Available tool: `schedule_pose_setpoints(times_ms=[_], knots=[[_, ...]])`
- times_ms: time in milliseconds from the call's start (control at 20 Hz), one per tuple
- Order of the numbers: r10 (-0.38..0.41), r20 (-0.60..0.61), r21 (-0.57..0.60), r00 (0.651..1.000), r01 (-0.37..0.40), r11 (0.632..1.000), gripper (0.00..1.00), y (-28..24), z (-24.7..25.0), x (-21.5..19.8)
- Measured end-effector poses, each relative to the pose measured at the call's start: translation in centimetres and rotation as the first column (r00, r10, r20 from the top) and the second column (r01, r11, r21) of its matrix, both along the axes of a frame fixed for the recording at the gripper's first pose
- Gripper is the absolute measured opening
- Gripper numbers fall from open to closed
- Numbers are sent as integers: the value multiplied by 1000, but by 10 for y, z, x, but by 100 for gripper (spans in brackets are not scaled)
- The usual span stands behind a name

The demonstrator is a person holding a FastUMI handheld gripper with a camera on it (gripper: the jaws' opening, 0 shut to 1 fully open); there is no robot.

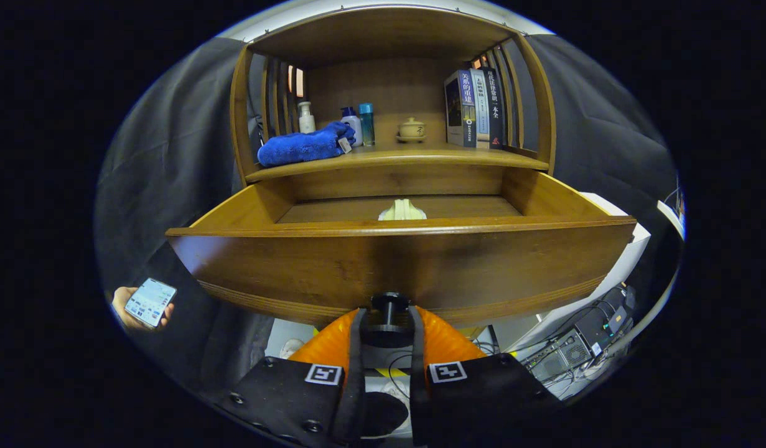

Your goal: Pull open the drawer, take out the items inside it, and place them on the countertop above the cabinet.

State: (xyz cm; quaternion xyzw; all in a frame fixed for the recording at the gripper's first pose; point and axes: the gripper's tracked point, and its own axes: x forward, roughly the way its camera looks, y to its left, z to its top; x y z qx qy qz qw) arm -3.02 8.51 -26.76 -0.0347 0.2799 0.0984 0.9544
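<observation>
Now fingers (387, 323) clamp knob (389, 305); drawer (395, 261) blocks countertop (395, 158).

Brown wooden drawer (395, 267), blue towel (305, 146), cream item (402, 211)

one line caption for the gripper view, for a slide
Gripper shut on the knob of the pulled-open drawer, a pale item inside.

Blue bk spine (461, 106): 关系的重建; black bk spine (496, 109): 常识一本全
</observation>
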Motion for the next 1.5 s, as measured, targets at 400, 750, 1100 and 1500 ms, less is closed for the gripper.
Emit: schedule_pose_setpoints(times_ms=[400, 750, 1100, 1500], knots=[[-12, -46, -1, 999, 12, 1000, 27, -1, -2, -26], [-11, 14, 12, 1000, 11, 1000, 69, -4, 30, -30], [-20, 76, 91, 997, 13, 996, 99, -6, 97, -33], [-46, 91, 149, 995, 32, 988, 98, -4, 146, 29]])
